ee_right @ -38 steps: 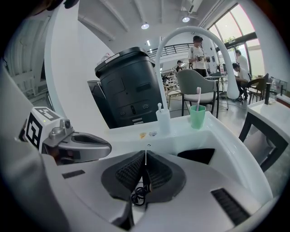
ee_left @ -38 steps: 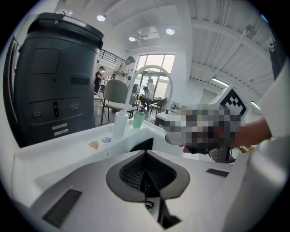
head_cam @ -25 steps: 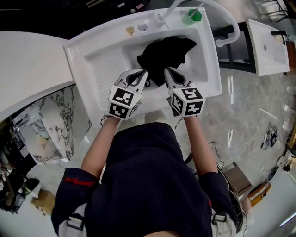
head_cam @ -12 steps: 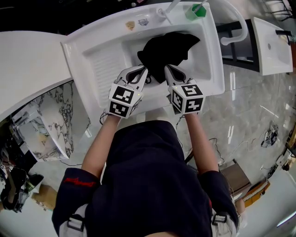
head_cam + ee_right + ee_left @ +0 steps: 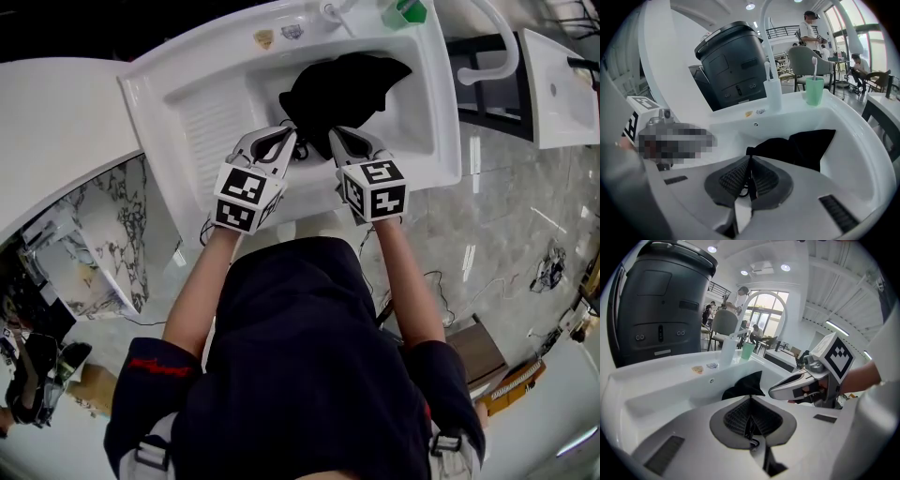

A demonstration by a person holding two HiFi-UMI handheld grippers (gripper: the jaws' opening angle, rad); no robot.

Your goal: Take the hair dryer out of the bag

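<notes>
**Left of frame.** A white counter [image 5: 47,131] curves along the upper left of the head view. The white sink [image 5: 187,103] adjoins its right end, with a ribbed drain panel on the sink's left part.

**Left tongs** [image 5: 291,143]. They point into the basin from the lower centre. In the left gripper view the left tongs [image 5: 750,401] are pressed together, with nothing visibly pinched between the pads. Their tips sit just at the near left edge of the bag. Contact with the fabric cannot be confirmed.

**Task item.** The black bag [image 5: 342,89] lies crumpled in the basin at upper centre, just beyond both sets of tips. It shows as dark folded fabric in both gripper views [image 5: 743,387] [image 5: 797,145]. The hair dryer cannot be seen in any view.

**Right tongs** [image 5: 334,141]. They run parallel to the left pair and close beside it. In the right gripper view the right tongs [image 5: 750,161] are likewise pressed together, with nothing visibly held. Their tips meet the bag's near edge at its middle.

**Surroundings.**
- Two small items [image 5: 277,36] rest on the far rim, too small to identify.
- A white cup [image 5: 772,93] and a green cup [image 5: 814,91], each holding a toothbrush, stand on the rim behind the bag.
- A white arched faucet [image 5: 765,33] rises over the basin.
- A large dark grey bin [image 5: 733,61] stands behind the sink.
- A white rail [image 5: 497,47] bends beside the sink.
- A second basin [image 5: 562,84] sits at far upper right.
</notes>
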